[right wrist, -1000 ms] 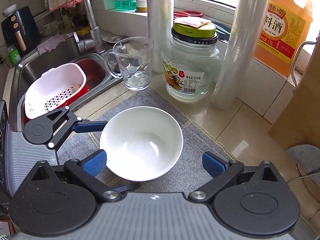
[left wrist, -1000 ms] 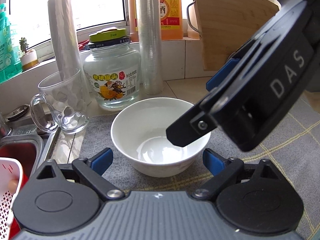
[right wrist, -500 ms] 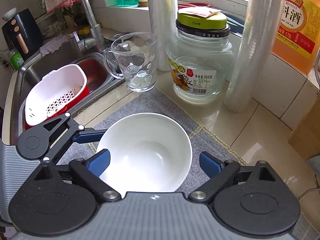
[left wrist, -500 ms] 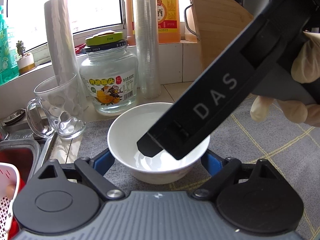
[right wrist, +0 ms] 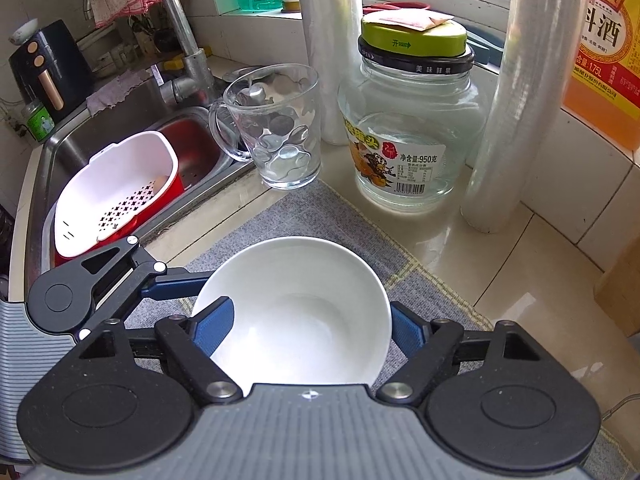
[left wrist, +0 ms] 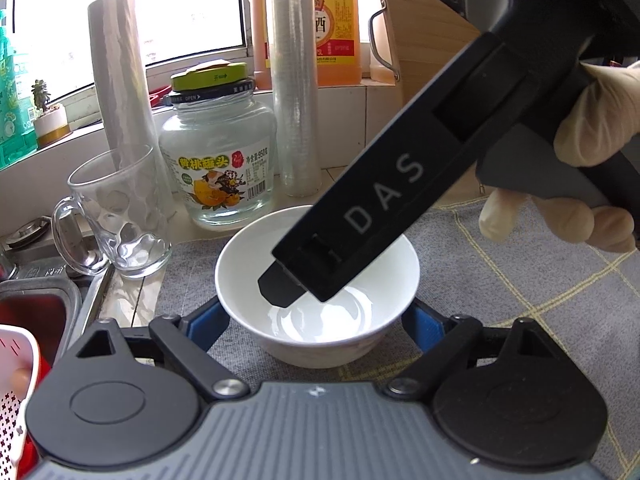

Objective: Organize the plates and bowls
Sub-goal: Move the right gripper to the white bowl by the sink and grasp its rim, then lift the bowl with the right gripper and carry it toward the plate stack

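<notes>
A white bowl (left wrist: pixel 316 280) stands upright on a grey checked mat (left wrist: pixel 500 280); it also shows in the right wrist view (right wrist: pixel 296 312). My left gripper (left wrist: pixel 316 322) is open, its blue pads on either side of the bowl's base. My right gripper (right wrist: pixel 306 326) is open and comes from above; its left pad (right wrist: pixel 212 326) is inside the bowl, its right pad (right wrist: pixel 406 328) outside the rim. In the left wrist view the right gripper's black finger (left wrist: pixel 288 284) reaches into the bowl.
A glass mug (right wrist: pixel 276 128), a glass jar with a green lid (right wrist: pixel 408 120) and two plastic wrap rolls (right wrist: pixel 520 100) stand behind the bowl. A sink (right wrist: pixel 132 128) with a white strainer (right wrist: pixel 116 192) lies to the left. An oil bottle (right wrist: pixel 604 52) is at the back right.
My right gripper has come down and forward over the bowl, one finger now inside it. My left gripper has moved closer, its pads now flanking the bowl.
</notes>
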